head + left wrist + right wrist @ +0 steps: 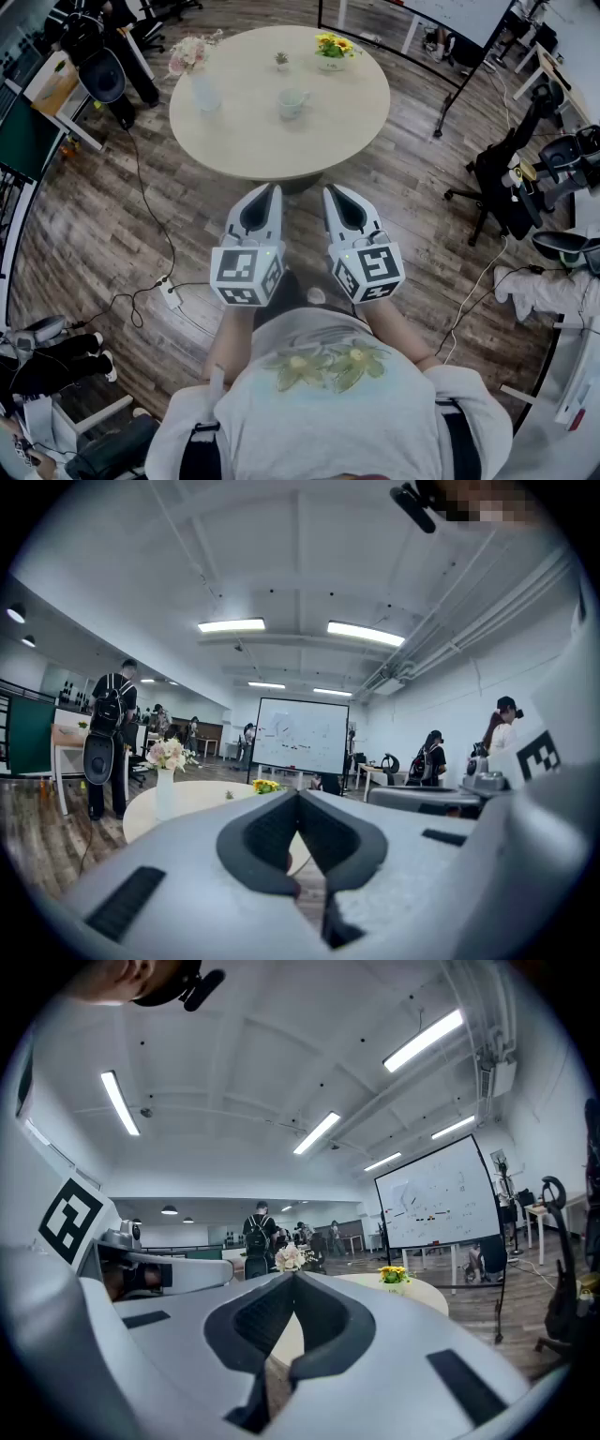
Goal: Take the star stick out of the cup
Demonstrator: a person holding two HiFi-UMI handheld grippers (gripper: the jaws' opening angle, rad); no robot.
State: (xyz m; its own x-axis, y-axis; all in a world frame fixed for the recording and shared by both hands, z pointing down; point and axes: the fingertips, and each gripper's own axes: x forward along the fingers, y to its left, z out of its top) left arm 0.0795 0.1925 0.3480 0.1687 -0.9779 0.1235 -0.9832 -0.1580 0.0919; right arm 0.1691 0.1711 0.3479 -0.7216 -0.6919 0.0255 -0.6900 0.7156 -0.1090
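A white cup (292,101) stands near the middle of the round beige table (244,141); it is too small in the head view to make out a star stick in it. Both grippers hover over the wooden floor short of the table's near edge, close to the person's body and pointing at the table. My left gripper (274,189) has its jaws together with nothing between them, as its own view (298,797) shows. My right gripper (330,192) is likewise shut and empty (293,1277). The cup is hidden in both gripper views.
On the table stand a vase of pink flowers (199,75), a tiny plant (281,60) and a pot of yellow flowers (331,45). A whiteboard stand (450,84), office chairs (511,183) and a floor cable (155,281) surround the table. People stand in the background (112,733).
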